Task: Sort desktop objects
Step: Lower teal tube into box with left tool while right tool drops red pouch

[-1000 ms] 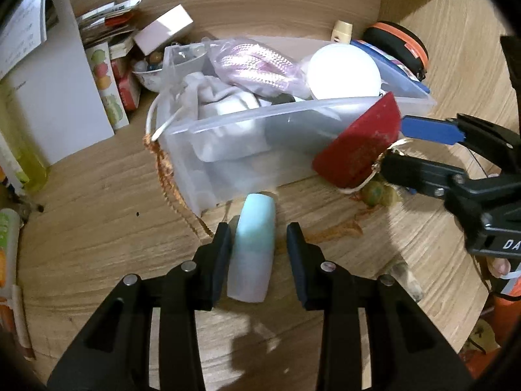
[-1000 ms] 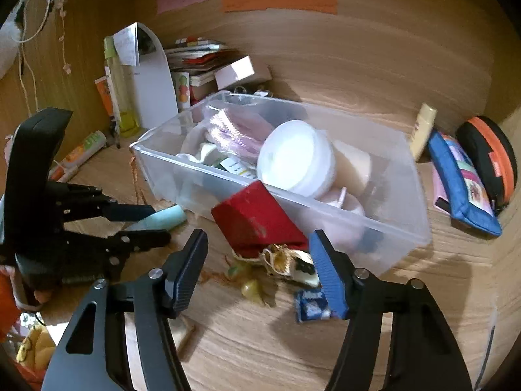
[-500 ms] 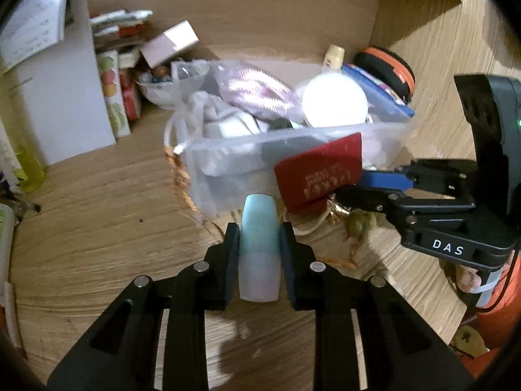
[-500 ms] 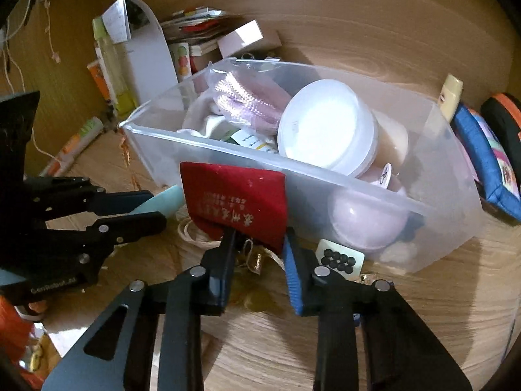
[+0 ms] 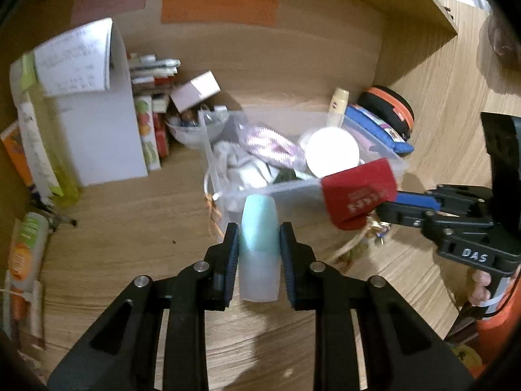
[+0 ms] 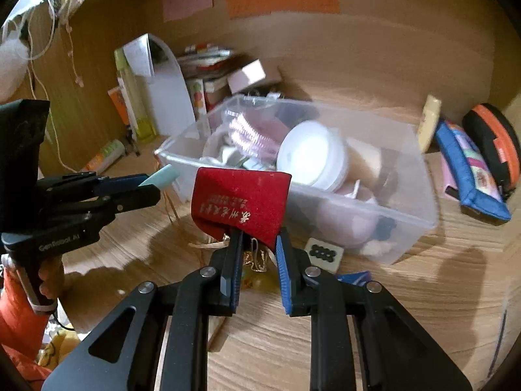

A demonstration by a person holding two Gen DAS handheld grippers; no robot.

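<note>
- Left wrist view: we're seeing the left gripper [image 5: 259, 238] clamping a pale mint tube [image 5: 259, 247] btwn both pads, jaws nearly closed, tube sticking fwd past the tips.
- Tube is hanging above the wooden desk [image 5: 130, 215], just in front of the clear plastic bin [image 5: 374, 159].
- We're spotting the right gripper [image 5: 387, 207] coming in from the right edge, pinching a red pouch [image 5: 358, 194] that's up against the bin's front wall; gold cord/charm bits [image 5: 374, 228] are dangling under it.
- Bin is holding a white round lid/jar [image 5: 332, 153], a pink-white item in a bag, crumpled white stuff.
- Behind the bin: blue pencil case [image 5: 381, 132], black-orange case [image 5: 387, 107]; white file stand [image 5: 104, 137] on the left.
- Right wrist view: we're seeing the right gripper [image 6: 259, 241] squeezing the lower edge of the red pouch [image 6: 242, 202], jaws narrow, pouch held up off the desk in front of the bin [image 6: 407, 215].
- Gold trinkets [image 6: 257, 260] are hanging btwn the fingers below the pouch.
- Left gripper [image 6: 149, 184] is showing at left w/ the mint tube [image 6: 161, 174] poking out of its tips, near the bin's left corner.
- A small white tile w/ black dots [image 6: 324, 252] is lying on the desk by the bin's front; frame's a bit blurred.
</note>
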